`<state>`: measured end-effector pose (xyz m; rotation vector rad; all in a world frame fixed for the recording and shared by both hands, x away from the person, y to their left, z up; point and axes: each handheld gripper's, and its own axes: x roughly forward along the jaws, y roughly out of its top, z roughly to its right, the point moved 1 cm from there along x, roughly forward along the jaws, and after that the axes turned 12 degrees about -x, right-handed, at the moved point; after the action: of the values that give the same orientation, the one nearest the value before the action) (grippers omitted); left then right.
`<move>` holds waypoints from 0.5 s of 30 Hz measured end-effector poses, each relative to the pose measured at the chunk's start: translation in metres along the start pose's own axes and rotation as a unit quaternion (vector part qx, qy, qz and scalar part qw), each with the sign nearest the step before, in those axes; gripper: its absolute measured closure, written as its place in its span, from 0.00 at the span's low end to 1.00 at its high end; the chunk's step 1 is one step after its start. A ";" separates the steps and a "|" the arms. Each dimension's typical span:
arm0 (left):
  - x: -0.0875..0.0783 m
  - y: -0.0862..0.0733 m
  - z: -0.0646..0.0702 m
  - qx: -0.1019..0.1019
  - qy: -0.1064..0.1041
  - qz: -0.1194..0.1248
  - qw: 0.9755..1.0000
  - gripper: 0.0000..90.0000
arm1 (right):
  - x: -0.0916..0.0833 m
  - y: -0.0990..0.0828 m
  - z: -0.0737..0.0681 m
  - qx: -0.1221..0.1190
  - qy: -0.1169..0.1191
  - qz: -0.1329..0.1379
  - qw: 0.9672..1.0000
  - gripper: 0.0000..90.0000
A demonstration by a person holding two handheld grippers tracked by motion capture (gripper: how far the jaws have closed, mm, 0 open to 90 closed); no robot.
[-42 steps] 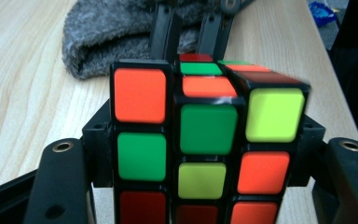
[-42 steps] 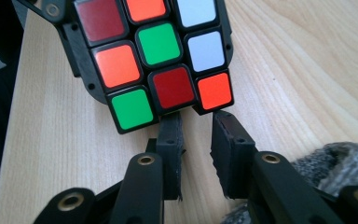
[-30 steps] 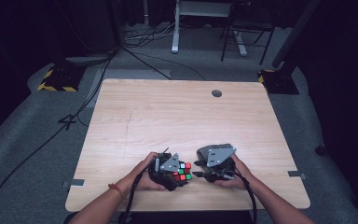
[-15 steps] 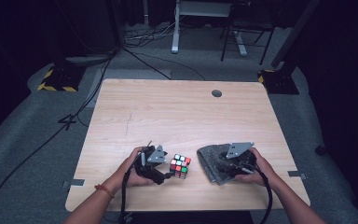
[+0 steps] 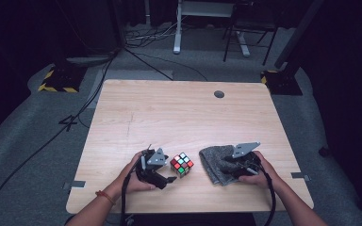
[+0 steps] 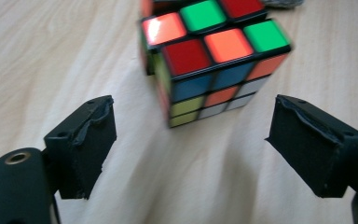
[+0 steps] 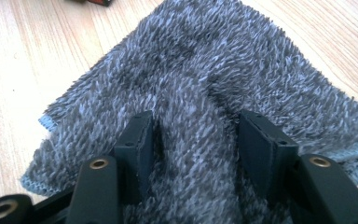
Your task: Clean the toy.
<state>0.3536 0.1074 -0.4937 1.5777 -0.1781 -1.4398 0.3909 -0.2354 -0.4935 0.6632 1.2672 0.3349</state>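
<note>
the puzzle cube point(image 5: 182, 165) sits on the table point(image 5: 179, 113) in the lower middle of the high view, free of both claws. just to its left in that frame, the left claw point(image 5: 168, 179) rests low on the wood. in the left gripper view the cube point(image 6: 214, 60) fills the upper middle, and the two black pads point(image 6: 86, 140) stand apart on either side below it, touching nothing. that claw has just been opening, and nothing lies between its jaws; the cube is ahead of them, not inside.

to the right in the high view lies a grey cloth point(image 5: 219, 162), with the right claw point(image 5: 238, 165) on it. in the right gripper view a raised fold of the cloth point(image 7: 205, 93) runs up between the jaws. the pads look to be beside the fold rather than squeezing it, though the deep pile hides the contact, so the grip is hard to call. those jaws have just been closing a little.

the cube is likely light, rigid and smooth-sided, so it could slip or twist a layer if pinched by a corner. flat opposite faces, taken squarely across the middle, seem the safest hold. the cloth is soft, limp and fuzzy; it will bunch and drag rather than slide cleanly, and a gathered ridge like this one is the natural place to take it.
</note>
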 end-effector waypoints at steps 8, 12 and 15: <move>0.020 0.012 0.018 -0.060 0.054 0.020 0.996 0.18 | 0.000 0.001 -0.001 0.001 -0.005 -0.003 1.000 0.52; 0.035 0.021 0.017 -0.077 0.050 0.025 0.995 0.19 | 0.000 0.001 -0.002 0.001 -0.006 -0.003 1.000 0.52; 0.044 0.023 0.016 -0.080 0.036 0.022 0.996 0.20 | 0.000 0.001 -0.002 -0.002 -0.007 -0.004 1.000 0.52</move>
<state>0.3641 0.0576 -0.5057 1.4837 -0.0538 -1.3279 0.3892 -0.2341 -0.4932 0.6556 1.2557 0.3248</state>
